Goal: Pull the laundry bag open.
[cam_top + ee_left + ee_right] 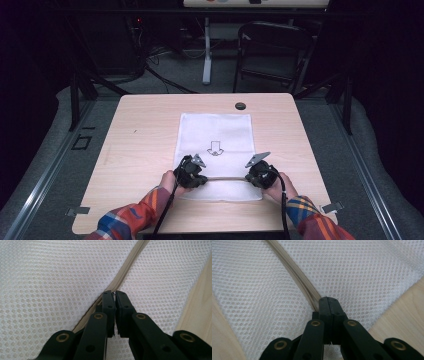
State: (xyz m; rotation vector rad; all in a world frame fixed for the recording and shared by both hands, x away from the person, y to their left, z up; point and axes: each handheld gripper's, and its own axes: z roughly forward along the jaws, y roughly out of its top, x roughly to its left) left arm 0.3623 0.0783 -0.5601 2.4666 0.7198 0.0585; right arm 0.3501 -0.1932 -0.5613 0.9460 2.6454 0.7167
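A white mesh bag [215,132] with a printed arrow lies flat in the middle of the wooden table [135,145]. Its beige zipper [227,178] runs across the near end, stretched straight between the two grippers. My left gripper [202,180] is at the zipper's left end. In the left gripper view its jaws [115,293] are pinched on the zipper [127,270], with a small metal sliver between the tips. My right gripper [250,178] is at the right end. In the right gripper view its jaws [327,299] are pressed together on the zipper [292,267].
A small black round cap [240,106] sits in the table near the far edge. A dark folding chair [272,50] and a white stand leg [207,55] are on the floor beyond the table. Bare wood surrounds the bag on all sides.
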